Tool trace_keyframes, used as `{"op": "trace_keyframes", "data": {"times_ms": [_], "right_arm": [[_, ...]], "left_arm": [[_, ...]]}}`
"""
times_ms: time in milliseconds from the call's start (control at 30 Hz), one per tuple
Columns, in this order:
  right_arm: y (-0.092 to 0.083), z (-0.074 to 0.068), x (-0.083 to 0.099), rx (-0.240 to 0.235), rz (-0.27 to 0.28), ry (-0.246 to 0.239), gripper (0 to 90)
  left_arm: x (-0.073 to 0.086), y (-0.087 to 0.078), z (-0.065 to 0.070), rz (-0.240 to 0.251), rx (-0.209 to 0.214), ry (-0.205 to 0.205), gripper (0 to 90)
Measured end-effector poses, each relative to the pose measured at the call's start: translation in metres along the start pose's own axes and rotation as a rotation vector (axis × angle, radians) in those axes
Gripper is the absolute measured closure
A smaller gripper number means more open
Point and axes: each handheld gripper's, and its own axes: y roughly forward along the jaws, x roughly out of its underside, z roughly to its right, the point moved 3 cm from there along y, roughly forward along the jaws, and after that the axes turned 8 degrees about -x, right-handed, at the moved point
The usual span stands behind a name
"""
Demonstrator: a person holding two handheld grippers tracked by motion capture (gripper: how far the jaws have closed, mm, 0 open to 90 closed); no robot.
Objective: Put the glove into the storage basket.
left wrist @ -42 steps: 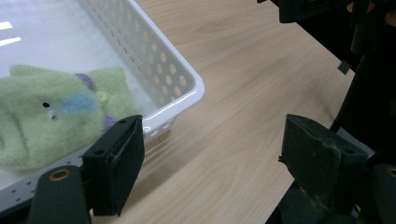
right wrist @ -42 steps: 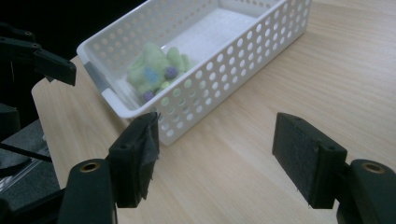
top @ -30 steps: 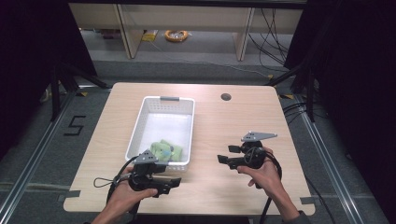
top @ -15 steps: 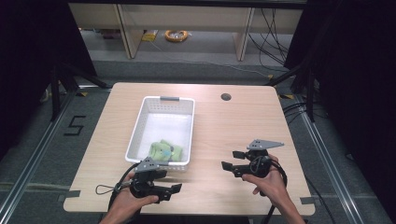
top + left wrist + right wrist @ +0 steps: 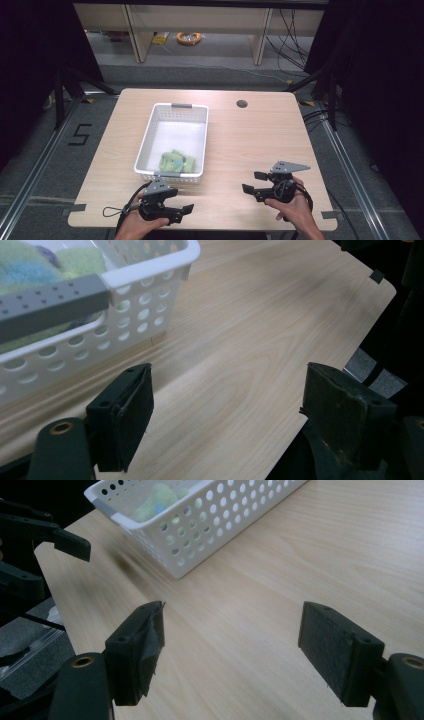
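Green soft toy [image 5: 176,161] lies in the near end of the white basket [image 5: 150,131], bunched against the front wall; in the left gripper view its green and blue plush [image 5: 45,265] shows behind the grey handle [image 5: 50,307], and in the right gripper view it shows through the holes in the basket's side [image 5: 155,502]. The basket sits on the left half of the wooden table [image 5: 260,135], with a small round hole [image 5: 242,104] in the tabletop toward the far edge.

Both hands hang low at the near edge. The left gripper [image 5: 184,212] is just in front of the basket's near wall, its jaws spread wide with nothing between them but bare wood. The right gripper [image 5: 254,182] is well apart from the basket, out on the right half, and points left toward it. Its jaws have just been opening and now stand wide, also empty.

The likely trouble here is the left gripper's closeness to the basket: a forward push could knock the light plastic wall and slide the basket away. A reach over the rim could also catch the grey handle. Each gripper trails a cable [image 5: 112,212] at the table edge, which could snag.
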Motion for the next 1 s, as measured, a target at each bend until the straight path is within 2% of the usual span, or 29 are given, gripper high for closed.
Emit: {"op": "trace_keyframes", "data": {"times_ms": [67,167,200,267,300,333,367,400,433,467,500,533,567,700,733,767,800,833,867,900,1000], "right_arm": [[-0.001,0.0,0.006,0.001,0.002,-0.021,26.4],[-0.003,-0.002,0.013,0.004,-0.008,-0.003,26.4],[-0.003,0.0,0.015,-0.005,0.0,-0.025,26.4],[-0.005,-0.004,0.019,-0.006,-0.015,-0.001,26.4],[-0.005,-0.003,0.02,0.001,-0.005,-0.031,26.3],[-0.005,-0.006,0.023,-0.005,-0.012,-0.01,26.2],[-0.006,-0.007,0.025,0.011,-0.028,-0.005,26.2],[-0.005,-0.007,0.027,0.009,-0.023,-0.026,26.0],[-0.006,-0.005,0.029,0.021,-0.031,-0.049,25.7],[-0.005,-0.008,0.032,0.015,-0.028,-0.023,25.7],[-0.005,-0.008,0.036,0.01,-0.039,-0.03,25.6],[-0.005,-0.008,0.039,0.015,-0.048,-0.041,25.3],[-0.005,-0.01,0.042,0.018,-0.064,-0.025,24.8],[-0.005,-0.01,0.05,0.003,-0.081,-0.005,22.8],[-0.007,-0.008,0.052,0.021,-0.09,-0.029,22.4],[-0.006,-0.008,0.053,0.013,-0.088,-0.026,22.3],[-0.007,-0.011,0.055,0.008,-0.101,0.008,22.2],[-0.007,-0.008,0.055,0.023,-0.094,-0.033,21.8],[-0.007,-0.008,0.056,0.02,-0.089,-0.043,21.6],[-0.007,-0.011,0.057,0.03,-0.109,-0.009,21.6],[-0.007,-0.009,0.058,0.042,-0.112,-0.056,21.4]], "left_arm": [[0.005,0.0,0.0,-0.001,-0.005,0.015,19.4],[0.012,0.0,0.001,-0.009,-0.014,0.019,19.3],[0.014,0.0,0.003,-0.006,-0.009,0.018,19.3],[0.018,0.001,0.005,-0.01,-0.018,0.028,19.2],[0.021,0.001,0.005,-0.019,-0.022,0.051,19.2],[0.023,0.001,0.006,-0.024,-0.026,0.053,19.2],[0.025,0.001,0.008,-0.03,-0.026,0.05,19.2],[0.028,0.001,0.006,-0.05,-0.034,0.07,19.1],[0.029,0.002,0.009,-0.033,-0.024,0.047,19.2],[0.031,0.002,0.01,-0.033,-0.025,0.04,19.2],[0.032,0.001,0.01,-0.043,-0.019,0.054,19.1],[0.033,0.002,0.011,-0.037,-0.021,0.048,19.1],[0.035,0.002,0.012,-0.039,-0.019,0.032,19.1],[0.039,0.001,0.01,-0.045,-0.015,0.047,19.0],[0.04,0.003,0.011,-0.032,-0.014,0.028,19.0],[0.041,0.002,0.01,-0.046,-0.019,0.04,18.9],[0.043,0.004,0.012,-0.042,-0.017,0.012,18.9],[0.043,0.004,0.012,-0.042,-0.02,0.018,18.9],[0.043,0.003,0.012,-0.04,-0.018,0.032,18.8],[0.043,0.003,0.012,-0.035,-0.019,0.037,18.9],[0.043,0.003,0.013,-0.035,-0.03,0.033,18.8]]}}
